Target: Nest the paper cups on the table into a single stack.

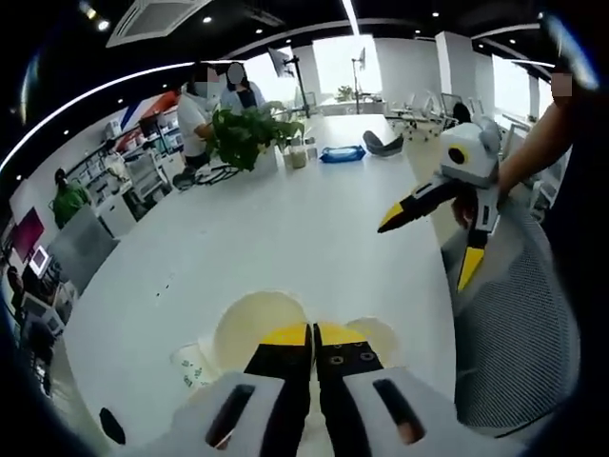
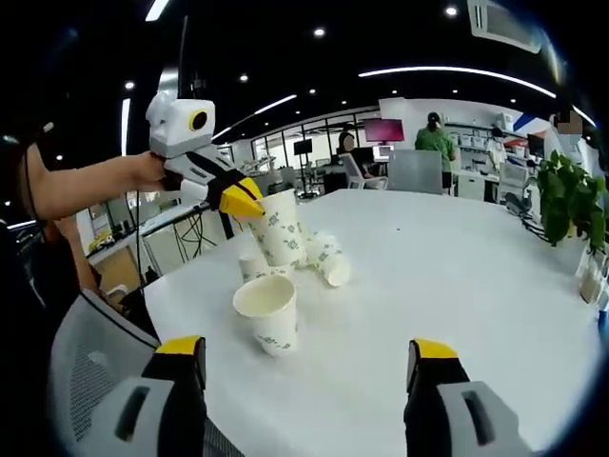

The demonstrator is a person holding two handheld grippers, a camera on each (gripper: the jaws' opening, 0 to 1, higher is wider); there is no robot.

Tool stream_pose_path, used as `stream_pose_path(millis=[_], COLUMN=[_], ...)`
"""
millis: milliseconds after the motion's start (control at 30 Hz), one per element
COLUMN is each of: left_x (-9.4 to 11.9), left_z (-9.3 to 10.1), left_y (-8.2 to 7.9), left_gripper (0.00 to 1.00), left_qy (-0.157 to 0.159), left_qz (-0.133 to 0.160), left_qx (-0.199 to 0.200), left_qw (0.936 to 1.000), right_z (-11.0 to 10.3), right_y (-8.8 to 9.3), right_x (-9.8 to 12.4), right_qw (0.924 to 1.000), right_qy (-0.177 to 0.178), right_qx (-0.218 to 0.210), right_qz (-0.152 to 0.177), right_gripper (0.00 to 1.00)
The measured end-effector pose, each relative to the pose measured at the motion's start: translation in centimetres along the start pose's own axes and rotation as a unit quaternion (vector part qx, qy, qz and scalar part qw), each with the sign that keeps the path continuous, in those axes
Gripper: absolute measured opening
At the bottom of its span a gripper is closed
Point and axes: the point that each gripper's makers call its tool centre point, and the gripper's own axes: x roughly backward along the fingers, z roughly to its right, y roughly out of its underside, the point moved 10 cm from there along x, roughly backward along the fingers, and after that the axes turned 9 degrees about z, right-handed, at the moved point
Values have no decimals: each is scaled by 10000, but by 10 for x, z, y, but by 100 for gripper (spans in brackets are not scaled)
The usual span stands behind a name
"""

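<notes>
My left gripper (image 1: 312, 333) is shut on the rim of a cream paper cup (image 1: 255, 326). In the right gripper view that left gripper (image 2: 243, 198) holds this green-printed cup (image 2: 282, 233) tilted above the white table (image 2: 457, 276). Below it stands an upright cup (image 2: 269, 309), with a lying cup (image 2: 329, 260) and another cup (image 2: 252, 265) close behind. My right gripper (image 2: 306, 349) is open, its jaws wide apart and nothing between them. In the left gripper view the right gripper (image 1: 428, 248) hangs open over the table's right edge, and a second cup (image 1: 383, 335) sits right of my jaws.
A grey mesh chair (image 1: 514, 324) (image 2: 90, 371) stands at the near table edge. A potted plant (image 1: 249, 133) (image 2: 571, 200) and a blue item (image 1: 341, 153) sit at the far end. People stand by desks beyond the table.
</notes>
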Motion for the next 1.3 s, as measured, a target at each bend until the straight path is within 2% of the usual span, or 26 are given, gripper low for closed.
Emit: stream_pose_path(millis=[300, 633, 1100, 1300], left_x=[5, 6, -9, -18], left_z=[22, 36, 46, 46], left_y=[-15, -16, -3, 13], left_gripper=[0, 0, 0, 0], left_qy=[174, 324, 510, 562], left_qz=[-16, -65, -326, -496], left_qx=[-47, -24, -51, -13], left_qw=[9998, 9995, 9982, 9972], right_z=[-1, -4, -5, -1], right_y=[1, -4, -3, -1], right_x=[0, -1, 0, 1], right_qw=[10000, 10000, 10000, 10000], right_qy=[1, 1, -38, -23], right_qx=[-18, -76, -54, -28], right_qz=[-30, 16, -59, -91], right_gripper=[87, 86, 85, 85])
